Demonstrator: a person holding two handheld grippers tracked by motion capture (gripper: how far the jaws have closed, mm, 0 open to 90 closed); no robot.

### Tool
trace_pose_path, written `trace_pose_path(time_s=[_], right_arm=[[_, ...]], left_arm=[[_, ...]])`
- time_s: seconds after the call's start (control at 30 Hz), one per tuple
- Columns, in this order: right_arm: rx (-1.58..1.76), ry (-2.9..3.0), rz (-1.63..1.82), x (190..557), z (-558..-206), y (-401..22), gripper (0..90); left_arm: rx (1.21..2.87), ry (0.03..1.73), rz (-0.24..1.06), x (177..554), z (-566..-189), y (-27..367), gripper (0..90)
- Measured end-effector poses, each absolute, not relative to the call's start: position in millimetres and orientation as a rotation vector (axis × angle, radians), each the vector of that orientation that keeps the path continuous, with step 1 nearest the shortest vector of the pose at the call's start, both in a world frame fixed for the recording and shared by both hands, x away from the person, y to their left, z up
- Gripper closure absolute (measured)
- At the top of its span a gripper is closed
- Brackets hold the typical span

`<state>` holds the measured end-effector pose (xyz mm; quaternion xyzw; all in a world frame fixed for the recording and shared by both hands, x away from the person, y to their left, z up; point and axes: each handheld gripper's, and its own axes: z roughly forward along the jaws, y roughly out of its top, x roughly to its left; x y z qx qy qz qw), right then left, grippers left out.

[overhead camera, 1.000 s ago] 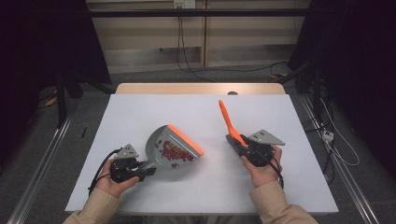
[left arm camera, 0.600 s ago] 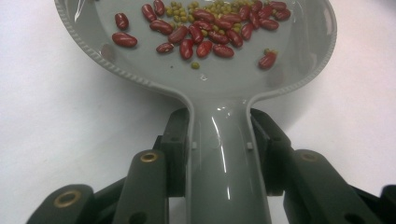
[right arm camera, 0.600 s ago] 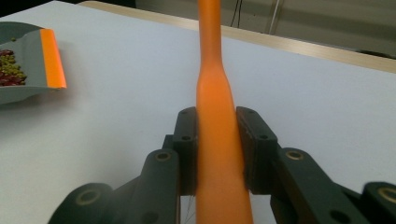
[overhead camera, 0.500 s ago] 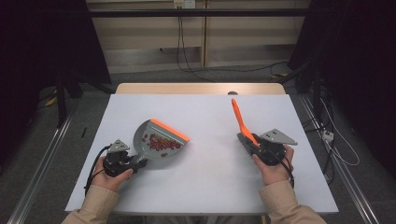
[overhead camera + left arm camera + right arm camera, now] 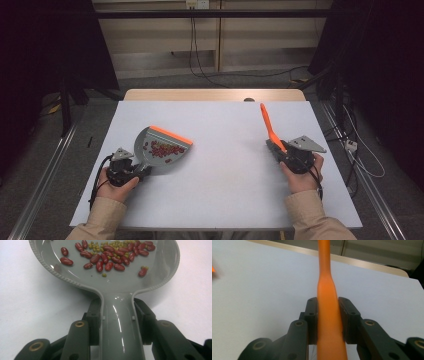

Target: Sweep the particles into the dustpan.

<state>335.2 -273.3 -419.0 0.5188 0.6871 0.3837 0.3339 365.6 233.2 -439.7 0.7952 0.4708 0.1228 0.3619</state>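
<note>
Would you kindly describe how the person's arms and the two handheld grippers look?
Both forearms wear beige sleeves. The left gripper and right gripper are black with dark two-jaw linkages and brass-coloured pins; each carries a grey three-cornered plate and trails a black cable.

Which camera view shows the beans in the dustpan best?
The left gripper view: the beans lie close in the dustpan, red ones distinct from small green ones. The high view shows them as a small red patch.

Beige sleeves (black cabled grippers)
</note>
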Motion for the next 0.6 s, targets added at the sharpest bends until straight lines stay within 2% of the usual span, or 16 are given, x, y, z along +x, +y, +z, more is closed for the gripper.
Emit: trace_pose_path(time_s=[0.6], right_arm=[[1.34,1.772,0.873,341,-430,-285,71.3]], left_arm=[[2.014,1.298,0.331,373,-447,234,62.6]])
